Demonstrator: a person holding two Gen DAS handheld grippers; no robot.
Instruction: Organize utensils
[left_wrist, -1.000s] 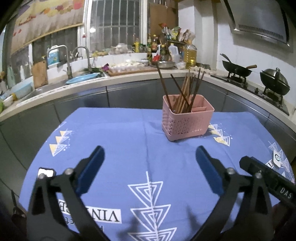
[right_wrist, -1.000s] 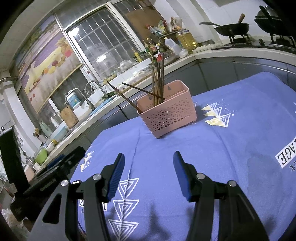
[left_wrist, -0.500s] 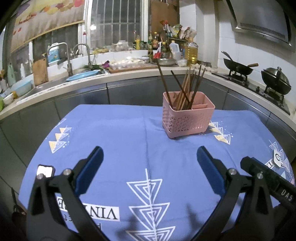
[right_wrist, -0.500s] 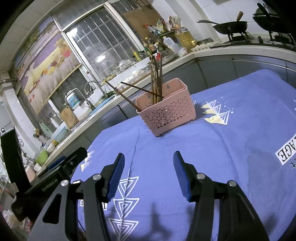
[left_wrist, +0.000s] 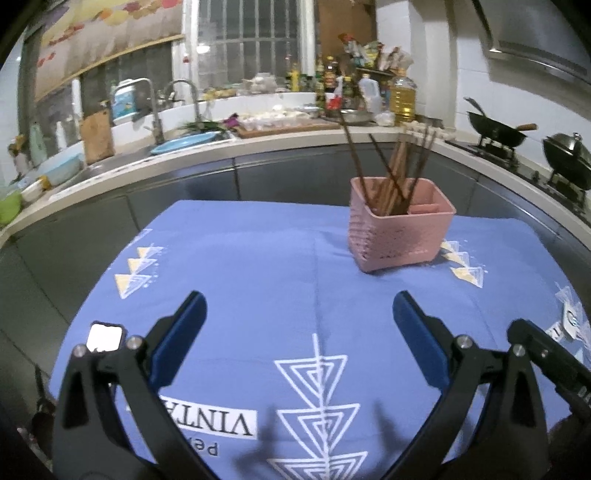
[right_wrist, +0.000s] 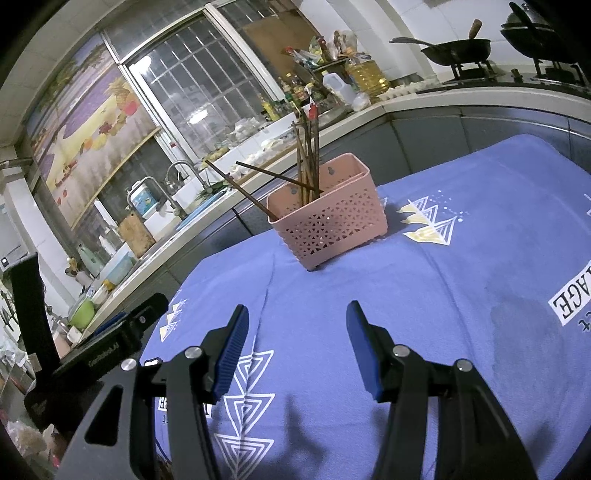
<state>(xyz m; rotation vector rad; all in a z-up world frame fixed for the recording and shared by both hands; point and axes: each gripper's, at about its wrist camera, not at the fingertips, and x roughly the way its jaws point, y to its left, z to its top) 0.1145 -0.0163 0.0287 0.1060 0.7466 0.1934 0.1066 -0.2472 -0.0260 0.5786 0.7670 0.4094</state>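
A pink perforated basket (left_wrist: 400, 229) (right_wrist: 328, 219) stands on the blue tablecloth (left_wrist: 258, 258) (right_wrist: 424, 288), at its far side. Several brown chopsticks (left_wrist: 391, 173) (right_wrist: 306, 155) lean out of one compartment. My left gripper (left_wrist: 299, 317) hovers over the cloth well short of the basket, open, with nothing between its blue pads. My right gripper (right_wrist: 295, 325) also hangs open and empty above the cloth, the basket ahead of it. The left gripper's black body (right_wrist: 110, 347) shows at the left edge of the right wrist view.
A curved counter (left_wrist: 221, 155) rings the table, with a sink and faucet (left_wrist: 155, 110), bottles (left_wrist: 402, 96) and a cutting board. Two woks (left_wrist: 498, 129) sit on a stove at the right. The table edge drops off at the left (left_wrist: 92, 295).
The left wrist view has tipped slightly, so the basket sits a little lower in it. Neither gripper has changed its opening, and the right one has kept still.
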